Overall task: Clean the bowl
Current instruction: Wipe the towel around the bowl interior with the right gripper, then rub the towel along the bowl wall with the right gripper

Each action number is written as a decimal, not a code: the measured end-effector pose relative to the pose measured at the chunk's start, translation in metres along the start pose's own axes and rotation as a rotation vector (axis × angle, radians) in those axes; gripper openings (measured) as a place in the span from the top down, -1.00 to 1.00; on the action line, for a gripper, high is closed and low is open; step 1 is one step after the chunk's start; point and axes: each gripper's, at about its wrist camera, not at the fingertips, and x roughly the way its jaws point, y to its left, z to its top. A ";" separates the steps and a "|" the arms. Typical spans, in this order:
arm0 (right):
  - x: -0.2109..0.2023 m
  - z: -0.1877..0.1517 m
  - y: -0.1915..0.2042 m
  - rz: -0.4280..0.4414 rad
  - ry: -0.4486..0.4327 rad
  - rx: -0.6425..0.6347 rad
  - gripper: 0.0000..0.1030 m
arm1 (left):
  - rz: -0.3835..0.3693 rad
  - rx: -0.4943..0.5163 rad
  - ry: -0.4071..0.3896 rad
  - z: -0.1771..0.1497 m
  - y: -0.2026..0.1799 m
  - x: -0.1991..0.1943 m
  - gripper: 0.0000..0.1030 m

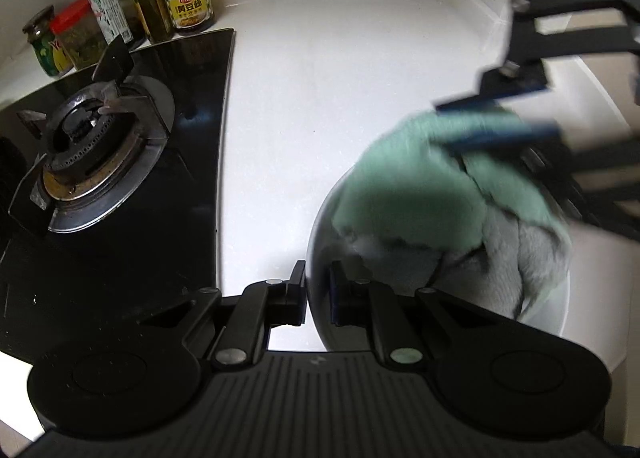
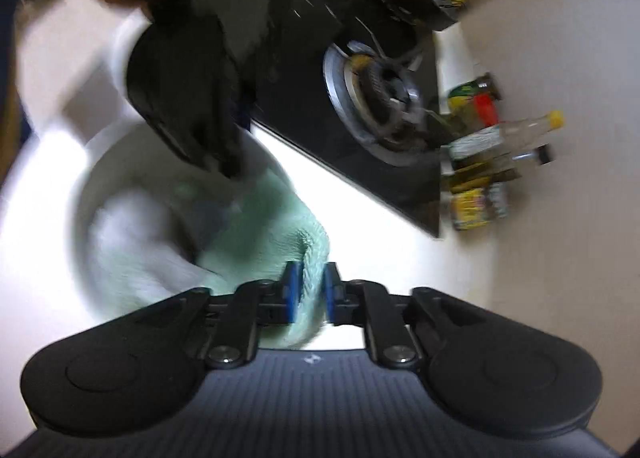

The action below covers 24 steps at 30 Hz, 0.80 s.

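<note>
Spanning both views, the white worktop (image 1: pixel 340 78) carries everything: a black gas stove (image 1: pixel 120 162) to one side, a row of jars and bottles (image 1: pixel 120 14) behind it against the wall, and the bowl (image 1: pixel 320 258) set clear of the burner, presumably so wiping can proceed without striking the grate.

The bowl, white and deep, sits on the worktop just beside the stove's edge. The left gripper (image 1: pixel 316 298) has its fingers clamped on the near rim, one finger outside the wall and one inside. This hold appears intended to steady the bowl against the wiping force.

The cloth (image 1: pixel 420 186), green on one face and grey on the other, fills most of the bowl's interior and drapes over the far rim. The right gripper (image 2: pixel 308 290) has its fingers closed on a bunched fold of this cloth, which passes straight between the blue pads (image 2: pixel 292 290). The bulk of the cloth hangs forward of the fingers into the bowl, so the loose end does the rubbing.

Blur in the right wrist view suggests the wiping stroke is under way. Whether the inner surface is clean cannot be judged; the cloth hides it.
</note>
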 end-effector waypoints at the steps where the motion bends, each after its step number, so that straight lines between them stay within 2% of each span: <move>1: -0.003 0.001 0.000 0.027 -0.012 0.013 0.47 | 0.001 -0.001 -0.001 0.000 0.000 0.000 0.80; 3: -0.004 0.003 0.002 0.057 -0.025 0.035 0.46 | 0.002 -0.005 -0.003 -0.001 0.000 0.000 0.80; 7: 0.021 0.005 0.009 0.071 0.016 0.021 0.46 | 0.001 -0.009 -0.002 0.000 0.000 0.000 0.81; 12: 0.059 0.006 0.049 0.012 0.088 -0.263 0.47 | 0.014 -0.009 -0.002 0.001 -0.002 0.001 0.81; 15: 0.068 0.008 0.055 -0.007 0.124 -0.313 0.49 | 0.034 0.003 -0.003 0.001 -0.006 0.001 0.79; 16: 0.068 0.009 0.053 0.007 0.131 -0.298 0.56 | 0.037 0.004 -0.003 0.001 -0.006 0.001 0.78; 18: 0.071 0.011 0.046 0.075 0.173 -0.231 0.92 | 0.041 0.000 -0.008 0.001 -0.006 0.002 0.75; 21: 0.076 0.011 0.040 0.152 0.241 -0.179 0.96 | 0.043 0.007 -0.018 0.001 -0.007 0.003 0.67; 24: 0.076 0.011 0.026 0.235 0.264 -0.077 0.96 | 0.046 0.025 -0.025 0.003 -0.011 0.004 0.64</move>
